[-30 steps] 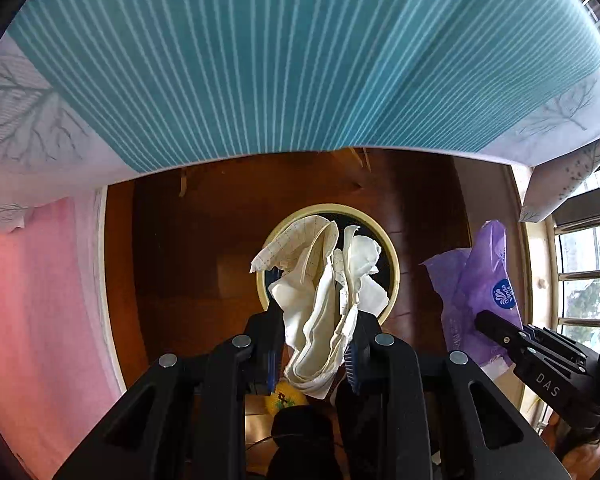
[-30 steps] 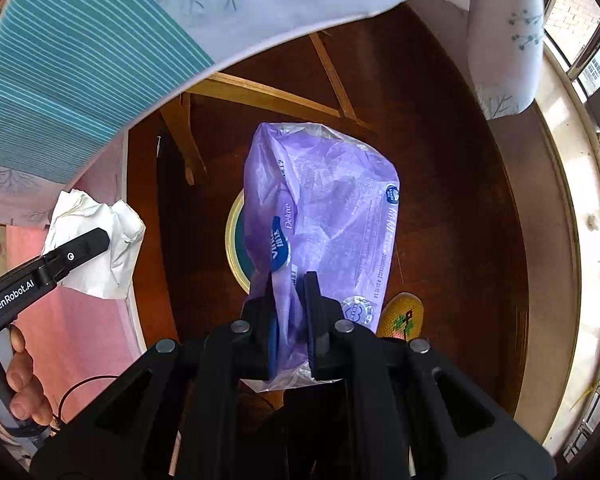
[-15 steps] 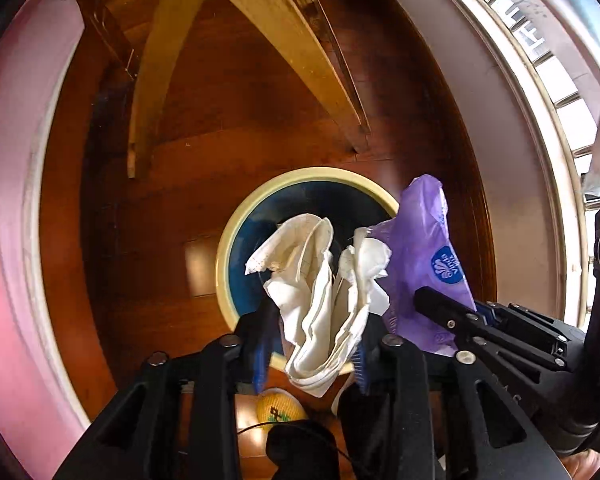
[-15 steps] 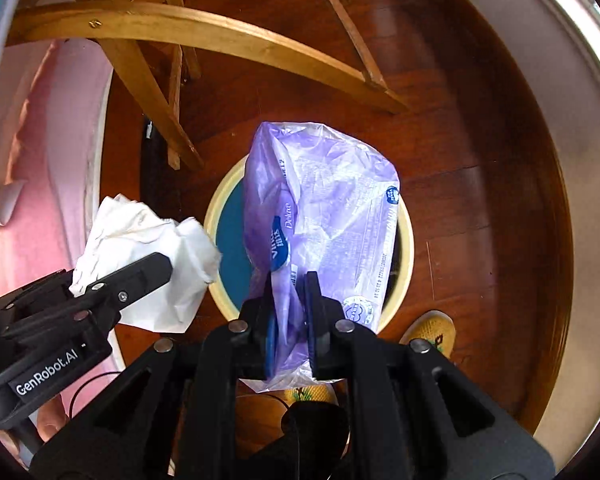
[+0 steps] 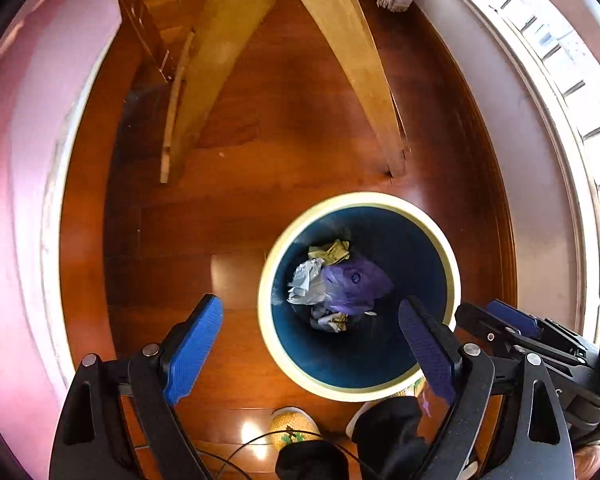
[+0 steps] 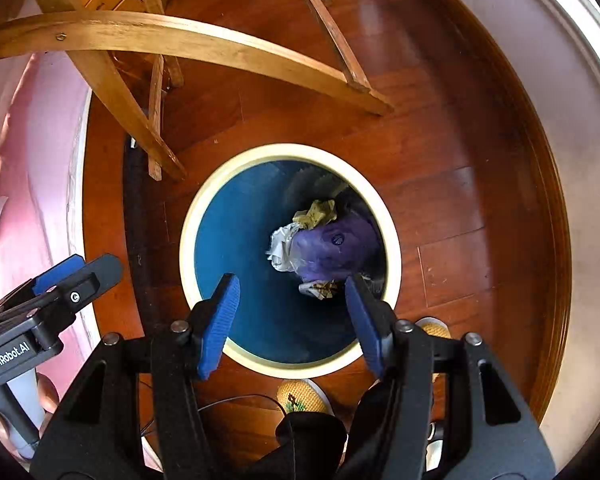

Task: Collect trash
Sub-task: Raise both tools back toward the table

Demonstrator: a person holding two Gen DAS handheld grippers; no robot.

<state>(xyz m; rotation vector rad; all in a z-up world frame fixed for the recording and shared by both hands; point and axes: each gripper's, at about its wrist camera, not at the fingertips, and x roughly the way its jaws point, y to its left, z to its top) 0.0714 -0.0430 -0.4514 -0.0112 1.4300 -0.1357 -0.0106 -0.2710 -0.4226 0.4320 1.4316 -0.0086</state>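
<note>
Both the left gripper (image 5: 314,344) and the right gripper (image 6: 292,320) have just been opening and gape empty above the bin (image 6: 188,236). At frame centre a purple bag (image 6: 332,252) lies inside; "GenRobot.AI" reads lower left.

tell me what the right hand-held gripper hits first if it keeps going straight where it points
Probably the trash in the bin: the open right hand-held gripper aims into its mouth, toward the purple bag at the bottom. Depth is unclear, so it might graze the inner wall first.

Blue bin (image 6: 236,240) with cream rim holds purple bag (image 6: 332,248).
</note>
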